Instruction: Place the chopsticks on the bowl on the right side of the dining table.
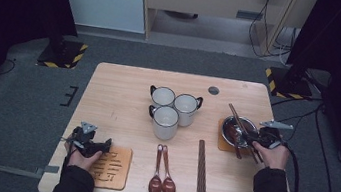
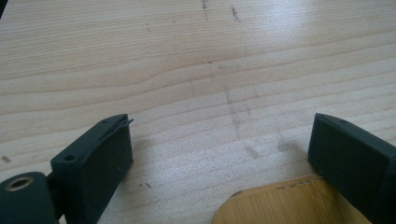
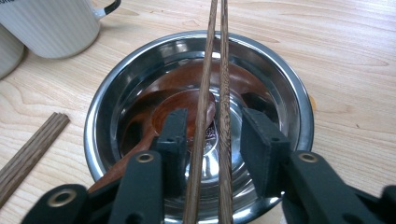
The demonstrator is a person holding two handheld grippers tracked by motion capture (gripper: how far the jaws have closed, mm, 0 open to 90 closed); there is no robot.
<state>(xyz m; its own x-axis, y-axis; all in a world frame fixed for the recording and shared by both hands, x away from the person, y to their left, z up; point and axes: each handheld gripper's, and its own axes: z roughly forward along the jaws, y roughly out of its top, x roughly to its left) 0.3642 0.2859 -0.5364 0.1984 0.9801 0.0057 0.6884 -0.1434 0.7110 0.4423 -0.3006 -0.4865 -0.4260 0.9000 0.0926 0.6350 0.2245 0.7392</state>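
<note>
A pair of dark wooden chopsticks (image 3: pixel 212 93) lies across the steel bowl (image 3: pixel 285 88), running from the near rim over the middle to the far rim, the two sticks almost touching. The right gripper (image 3: pixel 215 135) hangs over the bowl with its jaws standing to either side of the pair and a gap showing between the pads and the wood, so they are parted and not clamping. Inside the bowl rests a reddish wooden spoon (image 3: pixel 182 105), its handle leaning out over the near-left rim. By my reading, this place setting is as good as laid: bowl on its mat, spoon in, chopsticks across.

What looks left to do is the second setting. From above, two more spoons (image 1: pixel 162 180) and another pair of chopsticks (image 1: pixel 202 176) lie at the front of the surface (image 1: pixel 118 93), and a square bamboo coaster (image 1: pixel 113 166) sits bare at the front left. The left gripper (image 1: pixel 95 147) rests beside that coaster, jaws wide and holding nothing.

The bowl is polished and mirror-bright, the chopsticks slim, straight and grained. Three ribbed white mugs (image 1: pixel 169 111) with black handles cluster mid-surface. The surface itself is pale wood with a flowing grain.
</note>
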